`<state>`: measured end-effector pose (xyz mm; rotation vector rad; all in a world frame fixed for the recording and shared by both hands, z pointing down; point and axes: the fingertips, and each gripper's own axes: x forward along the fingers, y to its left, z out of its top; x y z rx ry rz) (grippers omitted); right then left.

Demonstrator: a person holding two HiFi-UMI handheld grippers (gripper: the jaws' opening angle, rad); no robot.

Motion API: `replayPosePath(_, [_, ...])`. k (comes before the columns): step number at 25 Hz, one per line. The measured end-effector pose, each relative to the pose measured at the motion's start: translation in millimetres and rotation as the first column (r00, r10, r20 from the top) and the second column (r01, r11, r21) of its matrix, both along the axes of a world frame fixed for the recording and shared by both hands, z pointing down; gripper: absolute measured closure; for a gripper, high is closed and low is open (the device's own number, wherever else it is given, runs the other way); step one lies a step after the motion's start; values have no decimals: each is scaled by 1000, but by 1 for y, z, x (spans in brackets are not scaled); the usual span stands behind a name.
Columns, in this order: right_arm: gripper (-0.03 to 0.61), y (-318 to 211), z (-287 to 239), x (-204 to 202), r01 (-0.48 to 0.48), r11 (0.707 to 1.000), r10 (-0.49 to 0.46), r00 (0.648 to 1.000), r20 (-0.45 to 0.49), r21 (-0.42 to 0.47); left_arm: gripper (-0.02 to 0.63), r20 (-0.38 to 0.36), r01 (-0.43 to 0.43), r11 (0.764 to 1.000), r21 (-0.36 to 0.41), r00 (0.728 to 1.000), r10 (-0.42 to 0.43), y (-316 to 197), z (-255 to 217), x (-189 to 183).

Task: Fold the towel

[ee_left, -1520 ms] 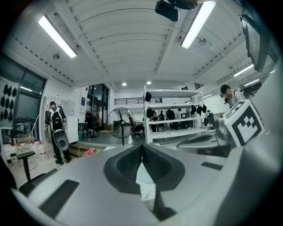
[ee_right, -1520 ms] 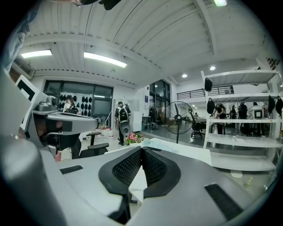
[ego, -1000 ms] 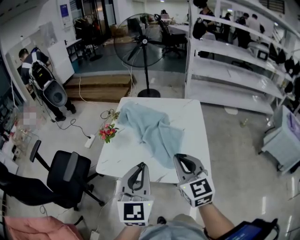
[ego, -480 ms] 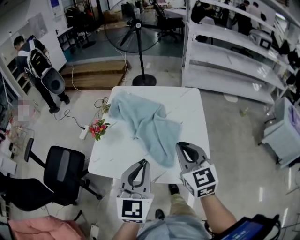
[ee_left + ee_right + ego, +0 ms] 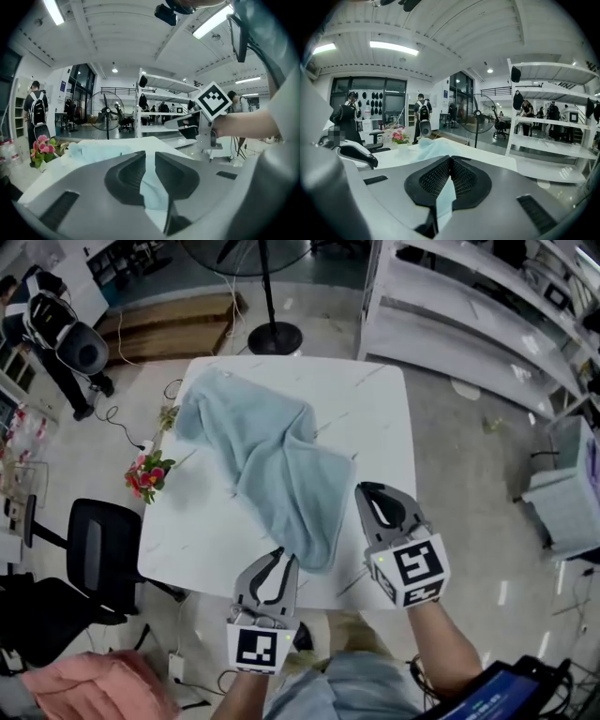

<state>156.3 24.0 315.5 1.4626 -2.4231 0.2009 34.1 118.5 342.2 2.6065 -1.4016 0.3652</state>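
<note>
A light blue towel [image 5: 272, 465] lies crumpled in a diagonal band on the white marble table [image 5: 375, 409], from the far left corner to the near edge. My left gripper [image 5: 286, 557] is at the towel's near end. Its jaws have just been opening and stand a narrow gap apart, with nothing between them; the towel [image 5: 98, 151] shows beyond them past the left gripper [image 5: 150, 153]. My right gripper [image 5: 360, 489] is shut and empty, just right of the towel's near right edge. In the right gripper view, the towel [image 5: 431, 146] lies ahead of the right gripper [image 5: 450, 159].
A standing fan's base [image 5: 275, 337] is beyond the table's far edge, and white shelving [image 5: 469, 324] runs along the right. Flowers [image 5: 148, 474] and a black office chair [image 5: 94, 554] are left of the table. A person [image 5: 56, 324] stands at the far left.
Both grippers have moved forward and down to the towel's near end, and the table now fills more of the head view. The left jaws have parted slightly.
</note>
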Motion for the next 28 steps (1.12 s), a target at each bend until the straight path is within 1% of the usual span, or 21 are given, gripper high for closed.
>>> replayPosePath(2, [563,-16,16,9,0,1000,0,1000,-12,-28,523,-1,-24,999,-39,1000,24,-3,19,9])
replayPosePath(3, [561,-24,25,13,-1,999,0,1000,-18,-41,496,-3,-47,997,-62,999,46,-3,29,14])
replayPosePath(5, [538,-40,45,20,-1,998,-1,1000,-27,-68,432,-11,-100,987,-125,995,99,-1,52,27])
replayPosePath(6, [532,-47,56,23,3,996,-6,1000,-29,-84,414,-13,-123,979,-160,992,122,2,64,32])
replayPosePath(8, [510,-59,78,26,23,991,-27,999,-26,-129,399,-10,-156,961,-226,987,158,7,87,41])
replayPosePath(10, [466,-70,99,28,45,983,-48,999,-11,-178,396,-6,-180,942,-282,983,186,12,106,48])
replayPosePath(11, [454,-76,108,30,50,979,-52,999,-4,-198,396,-9,-190,933,-305,980,197,13,113,51])
replayPosePath(13, [434,-87,125,32,58,971,-61,998,-4,-233,401,-16,-211,917,-339,976,218,14,123,56])
replayPosePath(14, [423,-91,133,31,64,966,-68,998,-8,-252,416,-17,-221,911,-349,973,230,13,125,58])
replayPosePath(18, [406,-100,157,25,98,943,-109,994,-17,-319,436,-35,-252,884,-394,965,260,9,127,65])
replayPosePath(20, [399,-101,166,22,110,931,-126,992,-23,-349,451,-28,-253,877,-408,964,265,7,128,66])
replayPosePath(22, [392,-102,174,21,115,920,-136,990,-31,-375,467,-15,-249,875,-415,964,267,8,132,66])
replayPosePath(24, [391,-103,180,21,111,912,-139,989,-42,-396,497,9,-251,872,-420,960,280,12,139,68])
replayPosePath(26, [396,-105,183,23,99,906,-137,989,-65,-411,553,58,-253,859,-444,949,310,16,147,69])
replayPosePath(27, [422,-106,185,25,90,906,-137,987,-86,-414,580,83,-252,851,-461,942,324,17,151,70])
replayPosePath(28, [465,-107,186,27,82,907,-139,984,-110,-413,583,102,-251,843,-477,936,337,17,154,70])
